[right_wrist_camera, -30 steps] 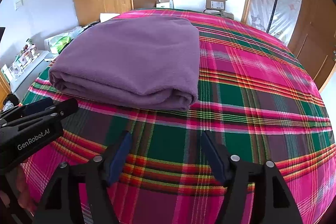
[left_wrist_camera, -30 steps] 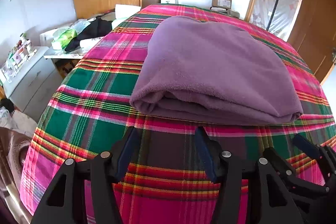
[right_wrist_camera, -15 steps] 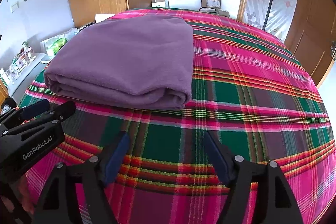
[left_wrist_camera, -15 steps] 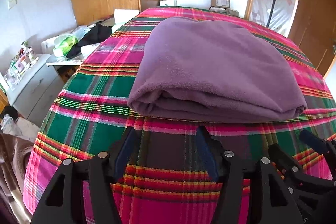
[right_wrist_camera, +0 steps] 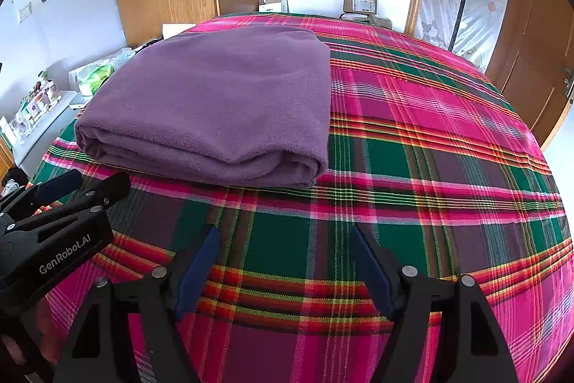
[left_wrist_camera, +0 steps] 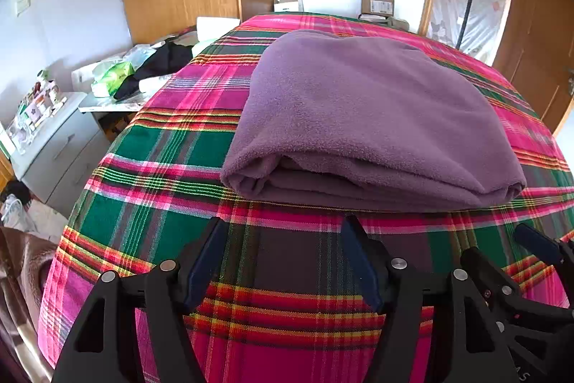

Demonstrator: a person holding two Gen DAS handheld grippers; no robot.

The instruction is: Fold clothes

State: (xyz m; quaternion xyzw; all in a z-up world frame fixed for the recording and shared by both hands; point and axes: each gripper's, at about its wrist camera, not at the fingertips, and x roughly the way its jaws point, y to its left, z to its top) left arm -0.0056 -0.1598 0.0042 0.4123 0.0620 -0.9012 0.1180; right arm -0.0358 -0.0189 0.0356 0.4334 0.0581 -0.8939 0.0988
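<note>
The left gripper (left_wrist_camera: 283,257) has just been opening, its jaws wide with nothing between them; at its twelve o'clock the purple fleece (left_wrist_camera: 369,117) lies folded on the plaid bedcover (left_wrist_camera: 150,203); it looks soft, thick and light, likely floppy, so best pinched at the layered near-edge corners; the right gripper (right_wrist_camera: 285,261) gapes empty too, the fleece at its eleven o'clock.
</note>
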